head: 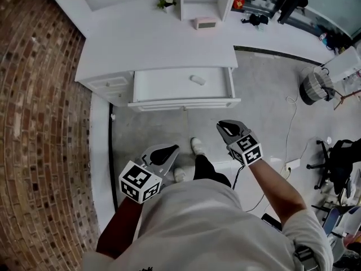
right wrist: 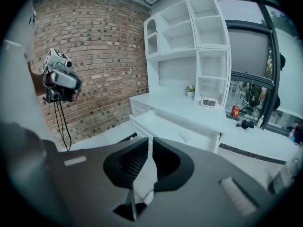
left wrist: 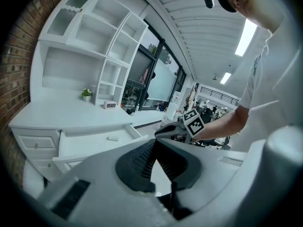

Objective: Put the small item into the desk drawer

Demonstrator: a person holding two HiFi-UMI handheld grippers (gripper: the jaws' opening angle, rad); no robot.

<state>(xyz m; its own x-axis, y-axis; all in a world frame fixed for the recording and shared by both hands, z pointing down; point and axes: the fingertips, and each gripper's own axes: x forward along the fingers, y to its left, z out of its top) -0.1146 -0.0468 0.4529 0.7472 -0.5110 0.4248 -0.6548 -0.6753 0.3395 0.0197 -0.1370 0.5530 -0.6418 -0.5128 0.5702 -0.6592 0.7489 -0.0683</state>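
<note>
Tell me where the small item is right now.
In the head view, the small white item lies inside the open drawer, slightly right of its centre, below the desk top and the clock.

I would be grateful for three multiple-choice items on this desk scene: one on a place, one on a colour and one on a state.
1. Where does the small item lie?
A. on the floor
B. in the drawer
C. on the top shelf

2. What colour is the desk?
A. white
B. black
C. green

3. How is the drawer?
A. pushed shut
B. taken out and set on the floor
C. pulled open

Answers:
1 B: the head view shows the small item lying inside the drawer.
2 A: the desk's top and front are white all over.
3 C: the drawer juts out from the desk's front, with its inside in view.
</note>
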